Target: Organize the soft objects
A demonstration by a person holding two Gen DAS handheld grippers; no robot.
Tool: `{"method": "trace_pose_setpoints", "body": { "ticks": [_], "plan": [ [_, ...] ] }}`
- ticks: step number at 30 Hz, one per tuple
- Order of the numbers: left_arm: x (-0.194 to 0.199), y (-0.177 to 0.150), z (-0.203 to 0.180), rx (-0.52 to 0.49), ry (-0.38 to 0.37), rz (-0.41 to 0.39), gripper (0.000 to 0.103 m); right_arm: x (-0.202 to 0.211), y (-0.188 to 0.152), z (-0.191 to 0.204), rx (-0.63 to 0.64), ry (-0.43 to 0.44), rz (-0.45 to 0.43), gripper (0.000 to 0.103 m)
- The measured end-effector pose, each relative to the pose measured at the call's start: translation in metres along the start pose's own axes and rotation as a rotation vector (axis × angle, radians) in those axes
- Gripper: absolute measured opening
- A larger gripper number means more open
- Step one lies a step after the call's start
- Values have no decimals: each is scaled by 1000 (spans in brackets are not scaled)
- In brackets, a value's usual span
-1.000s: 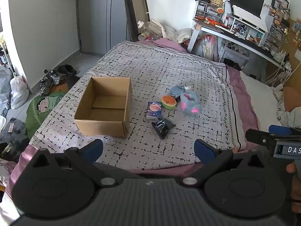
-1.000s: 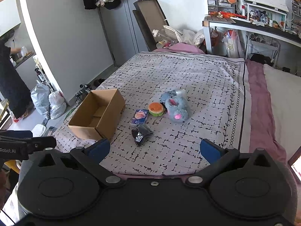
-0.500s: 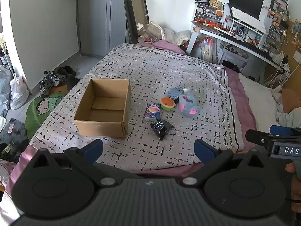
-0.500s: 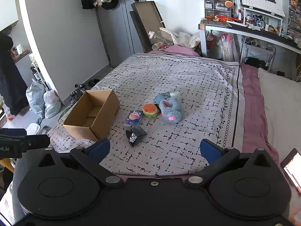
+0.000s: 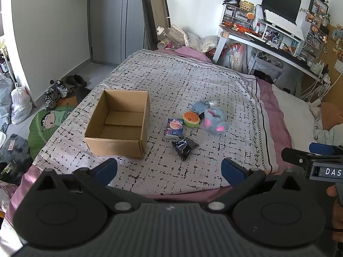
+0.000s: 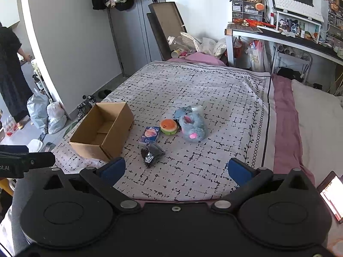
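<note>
An open, empty cardboard box (image 5: 120, 124) (image 6: 103, 128) sits on the patterned bedspread (image 5: 171, 81). To its right lie a small printed packet (image 5: 174, 126) (image 6: 150, 135), an orange and green plush (image 5: 190, 118) (image 6: 169, 126), a blue and pink plush toy (image 5: 214, 118) (image 6: 191, 124) and a black glossy pouch (image 5: 184, 146) (image 6: 151, 154). My left gripper (image 5: 169, 169) is open and empty, held near the bed's front edge. My right gripper (image 6: 175, 169) is open and empty, also short of the objects.
A desk (image 5: 278, 42) with a monitor and clutter stands at the back right. Shoes (image 5: 55, 90) and bags (image 5: 19, 105) lie on the floor left of the bed. A pillow (image 6: 317, 115) lies at the right. A person (image 6: 10, 75) stands at far left.
Both grippers have drifted slightly, so the bed and objects shift a little in view. Both stay open and empty. Nothing on the bed has moved.
</note>
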State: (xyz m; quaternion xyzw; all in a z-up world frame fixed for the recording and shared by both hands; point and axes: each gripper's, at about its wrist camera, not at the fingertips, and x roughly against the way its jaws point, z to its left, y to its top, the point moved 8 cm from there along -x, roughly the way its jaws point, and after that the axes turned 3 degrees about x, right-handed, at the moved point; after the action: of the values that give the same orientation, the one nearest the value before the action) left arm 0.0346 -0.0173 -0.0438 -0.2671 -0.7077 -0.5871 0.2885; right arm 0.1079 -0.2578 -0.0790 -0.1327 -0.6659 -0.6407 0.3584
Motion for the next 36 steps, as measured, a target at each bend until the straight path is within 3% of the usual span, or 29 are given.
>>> {"method": "trace_pose_setpoints", "body": {
  "ticks": [25, 36],
  "plan": [
    [-48, 19, -1, 19, -26, 63, 102, -37, 11, -11, -20, -21, 57, 103],
    [-86, 33, -20, 7, -100, 91, 102, -65, 21, -35, -95, -61, 81, 103]
  ]
}}
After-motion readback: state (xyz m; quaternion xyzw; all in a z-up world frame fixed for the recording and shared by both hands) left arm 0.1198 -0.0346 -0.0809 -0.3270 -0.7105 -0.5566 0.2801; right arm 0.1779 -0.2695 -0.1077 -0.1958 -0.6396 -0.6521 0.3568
